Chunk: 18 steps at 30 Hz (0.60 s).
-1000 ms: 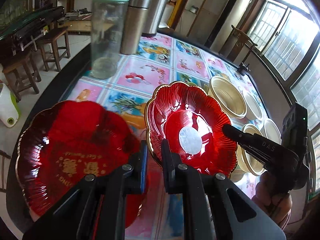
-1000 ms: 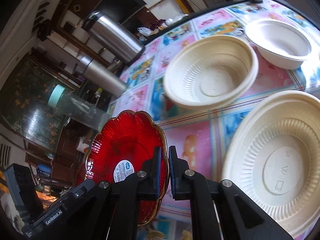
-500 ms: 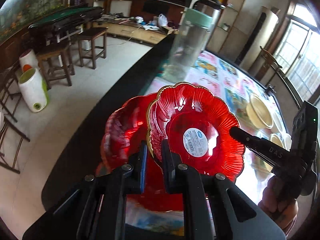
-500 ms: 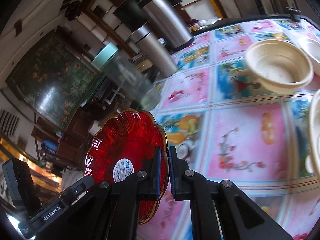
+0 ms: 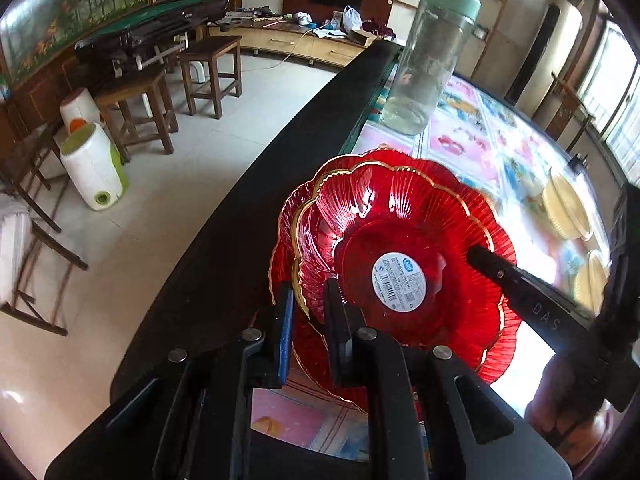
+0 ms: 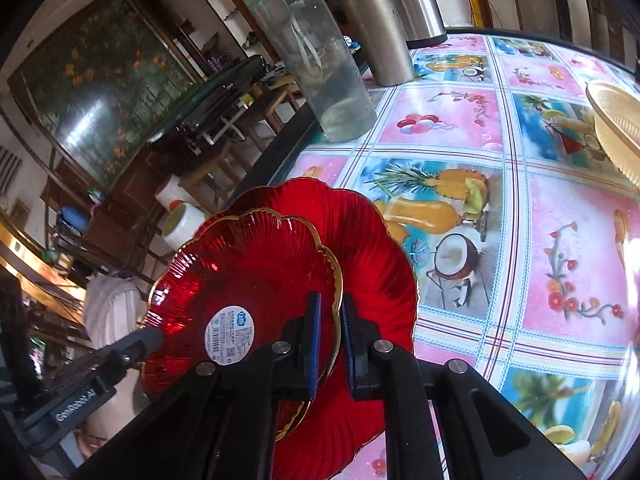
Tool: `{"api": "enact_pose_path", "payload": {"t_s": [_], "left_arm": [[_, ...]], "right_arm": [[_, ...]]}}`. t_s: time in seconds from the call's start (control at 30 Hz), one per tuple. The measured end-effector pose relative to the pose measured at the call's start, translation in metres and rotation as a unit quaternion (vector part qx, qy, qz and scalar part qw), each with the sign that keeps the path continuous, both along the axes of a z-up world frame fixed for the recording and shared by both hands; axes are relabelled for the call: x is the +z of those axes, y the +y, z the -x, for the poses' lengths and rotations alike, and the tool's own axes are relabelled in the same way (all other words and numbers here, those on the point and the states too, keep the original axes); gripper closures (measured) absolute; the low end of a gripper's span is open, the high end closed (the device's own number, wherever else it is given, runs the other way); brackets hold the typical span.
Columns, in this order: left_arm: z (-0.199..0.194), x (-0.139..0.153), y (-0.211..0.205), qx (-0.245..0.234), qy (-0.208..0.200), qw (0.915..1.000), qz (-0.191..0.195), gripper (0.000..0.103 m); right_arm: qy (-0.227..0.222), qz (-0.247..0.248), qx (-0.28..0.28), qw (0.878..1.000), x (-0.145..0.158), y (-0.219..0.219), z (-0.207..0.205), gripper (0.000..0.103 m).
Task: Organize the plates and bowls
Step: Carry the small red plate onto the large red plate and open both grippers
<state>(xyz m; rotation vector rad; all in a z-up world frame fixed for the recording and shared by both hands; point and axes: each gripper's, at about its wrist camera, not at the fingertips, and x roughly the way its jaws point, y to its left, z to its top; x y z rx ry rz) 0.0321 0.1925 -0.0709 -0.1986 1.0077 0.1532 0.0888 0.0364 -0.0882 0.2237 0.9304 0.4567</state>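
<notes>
Through my left wrist camera, my left tongs (image 5: 306, 332) pinch the near rim of the red scalloped bowl (image 5: 404, 256), the one with a gold edge and a round white barcode sticker in its well. It hangs tilted just above the larger red plate (image 5: 288, 232) lying near the tabletop's (image 5: 480, 148) dark edge, and my right tongs (image 5: 486, 258) grip its far rim. To do this well I should level the bowl first, centre it over the plate, then lower both sides together. Through my right wrist camera, my right tongs (image 6: 327, 332) are pressed on the bowl's (image 6: 248, 280) gold rim, with the plate (image 6: 372, 248) showing beyond and beneath it on the fruit-print tabletop (image 6: 520, 200). The plate sits close to the edge, so I should set down softly and not shove it outward. The cream bowls (image 6: 616, 120) wait well apart.
</notes>
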Motion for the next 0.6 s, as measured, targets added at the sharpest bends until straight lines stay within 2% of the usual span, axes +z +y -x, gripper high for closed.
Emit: {"api": "enact_pose_path", "payload": {"t_s": [0.13, 0.23, 0.3, 0.47, 0.6], "left_arm": [[-0.003, -0.002, -0.017, -0.011, 0.007, 0.9974, -0.071, 0.087], [-0.003, -0.005, -0.032, -0.017, 0.007, 0.9912, -0.131, 0.087], [-0.003, -0.004, -0.039, -0.019, 0.002, 0.988, -0.154, 0.087], [-0.001, 0.001, -0.033, -0.011, -0.006, 0.9904, -0.138, 0.086], [0.004, 0.006, -0.022, -0.004, -0.009, 0.9955, -0.095, 0.086]], "right_arm": [[-0.02, 0.025, 0.001, 0.999, 0.001, 0.006, 0.005, 0.092], [-0.045, 0.055, 0.0, 0.997, 0.004, 0.009, 0.01, 0.089], [-0.061, 0.076, -0.001, 0.995, 0.005, 0.012, 0.013, 0.088], [-0.097, 0.111, -0.005, 0.989, 0.007, 0.017, 0.02, 0.086], [-0.103, 0.122, -0.003, 0.987, 0.006, 0.016, 0.021, 0.086]]}}
